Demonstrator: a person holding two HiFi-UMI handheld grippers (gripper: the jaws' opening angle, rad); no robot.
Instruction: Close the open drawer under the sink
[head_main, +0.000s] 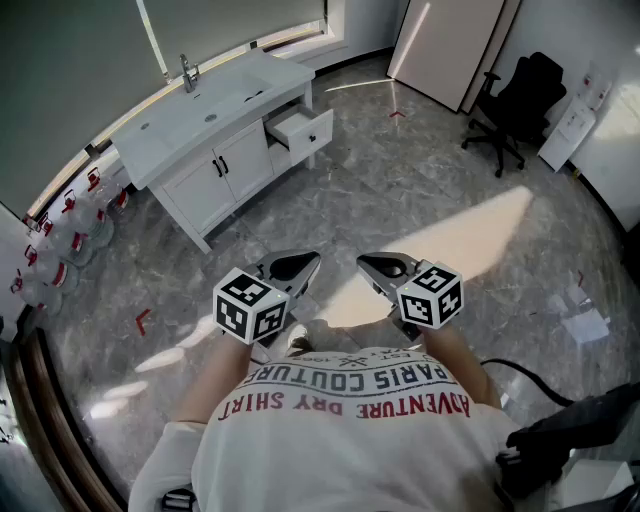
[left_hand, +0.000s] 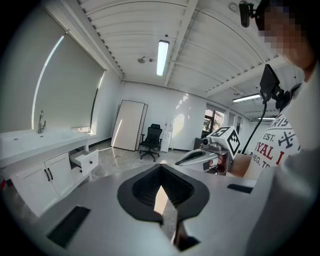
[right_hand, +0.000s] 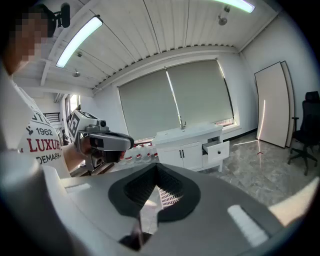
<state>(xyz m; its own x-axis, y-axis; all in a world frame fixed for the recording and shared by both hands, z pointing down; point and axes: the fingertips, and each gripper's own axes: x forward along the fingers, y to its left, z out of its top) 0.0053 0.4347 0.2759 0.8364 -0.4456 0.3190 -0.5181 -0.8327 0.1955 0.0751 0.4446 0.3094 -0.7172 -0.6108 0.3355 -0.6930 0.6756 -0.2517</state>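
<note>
A white sink cabinet (head_main: 200, 125) with a faucet stands by the curved window wall, far ahead and to the left. Its right-hand drawer (head_main: 303, 130) is pulled out. My left gripper (head_main: 295, 268) and right gripper (head_main: 385, 267) are held side by side close to my chest, well away from the cabinet. Both have their jaws together with nothing between them. The left gripper view shows the left gripper (left_hand: 161, 172) aimed into the room, with the open drawer (left_hand: 86, 161) at the left. In the right gripper view, the right gripper (right_hand: 156, 172) faces the drawer (right_hand: 217, 149) across the floor.
Grey marble floor lies between me and the cabinet, with a red tape mark (head_main: 143, 320) on it. Water bottles (head_main: 60, 230) line the left wall. A black office chair (head_main: 520, 100), a leaning white panel (head_main: 445, 45) and a water dispenser (head_main: 570, 135) stand at the far right.
</note>
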